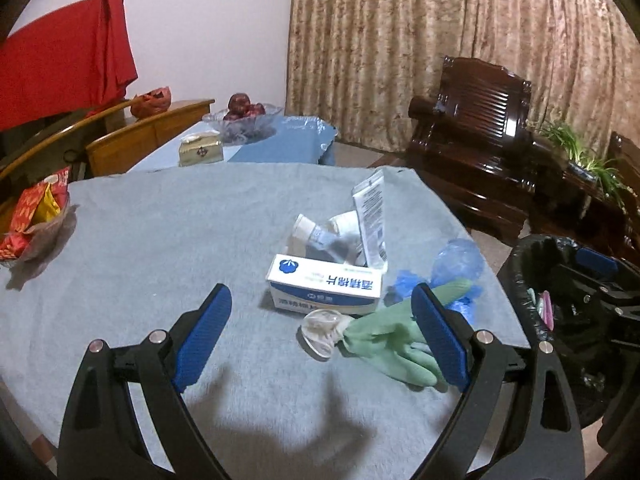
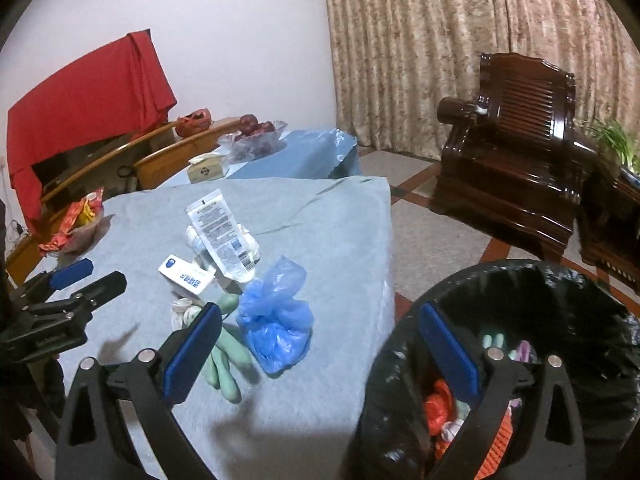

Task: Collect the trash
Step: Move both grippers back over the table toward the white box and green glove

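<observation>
Trash lies clustered toward the right side of the desk point(image 1: 160, 248), beside the black-lined bin point(image 2: 540, 292). Left hand-held gripper point(image 1: 322, 334) hangs wide and empty above the green glove point(image 1: 384, 340); best to drop squarely over its bunched cuff, then close. Right hand-held gripper point(image 2: 320, 354), also wide and empty, hovers by the bin's rim. Counted: one glove, one white box point(image 1: 326, 284), one blue bag point(image 2: 276, 312), one flat tube point(image 2: 222, 236), perhaps two crumpled cups behind.

Matt grey cloth table cover point(image 1: 160, 240); glossy dark wood armchair point(image 1: 476, 136); crinkled blue plastic bag point(image 2: 276, 316).
</observation>
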A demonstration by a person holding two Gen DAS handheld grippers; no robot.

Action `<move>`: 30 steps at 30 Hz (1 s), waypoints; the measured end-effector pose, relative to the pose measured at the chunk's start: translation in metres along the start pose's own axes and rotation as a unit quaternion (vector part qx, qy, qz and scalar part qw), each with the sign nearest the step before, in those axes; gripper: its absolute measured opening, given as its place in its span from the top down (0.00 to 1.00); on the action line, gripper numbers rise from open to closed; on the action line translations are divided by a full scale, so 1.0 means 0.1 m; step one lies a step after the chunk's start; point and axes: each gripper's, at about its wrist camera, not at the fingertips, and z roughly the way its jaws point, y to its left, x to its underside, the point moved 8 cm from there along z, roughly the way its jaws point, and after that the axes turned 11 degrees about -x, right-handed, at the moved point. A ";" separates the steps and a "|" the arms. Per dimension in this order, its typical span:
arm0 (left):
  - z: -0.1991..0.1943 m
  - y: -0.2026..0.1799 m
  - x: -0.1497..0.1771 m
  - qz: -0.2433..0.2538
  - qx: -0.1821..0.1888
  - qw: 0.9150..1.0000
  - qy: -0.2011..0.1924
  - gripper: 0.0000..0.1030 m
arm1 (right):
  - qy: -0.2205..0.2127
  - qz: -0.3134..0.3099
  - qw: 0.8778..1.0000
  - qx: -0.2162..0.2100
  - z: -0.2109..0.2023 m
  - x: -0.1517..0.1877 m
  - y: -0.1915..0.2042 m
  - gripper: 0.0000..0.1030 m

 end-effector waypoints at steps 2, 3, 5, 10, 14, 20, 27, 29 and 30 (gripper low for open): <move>0.08 -0.04 0.00 0.001 0.004 1.000 0.005 0.14 | 0.004 0.003 1.000 0.003 0.07 0.01 -0.02 0.06; 0.13 -0.08 0.01 0.004 0.004 1.000 0.008 0.14 | 0.005 0.004 1.000 0.005 0.08 0.01 -0.03 0.06; 0.23 -0.16 0.01 0.010 0.004 1.000 0.012 0.14 | 0.007 0.006 1.000 0.009 0.09 0.02 -0.05 0.06; 0.53 -0.34 0.07 0.022 -0.003 0.999 0.030 0.14 | 0.014 0.003 1.000 0.016 0.15 0.02 -0.10 0.06; 0.75 -0.39 0.10 0.028 -0.018 0.998 0.045 0.14 | 0.015 0.003 1.000 0.015 0.20 0.00 -0.10 0.06; 0.88 -0.28 0.19 0.015 -0.028 0.997 0.065 0.14 | 0.020 -0.007 1.000 0.012 0.32 -0.01 -0.04 0.06; 0.82 0.00 0.27 0.006 -0.042 0.996 0.074 0.14 | 0.028 -0.013 1.000 0.001 0.48 -0.01 0.06 0.06; 0.79 0.11 0.31 -0.001 -0.047 0.996 0.078 0.14 | 0.030 -0.015 0.999 -0.001 0.52 -0.01 0.09 0.06; 0.78 0.18 0.33 -0.004 -0.052 0.995 0.081 0.14 | 0.031 -0.015 0.999 -0.002 0.55 0.00 0.11 0.06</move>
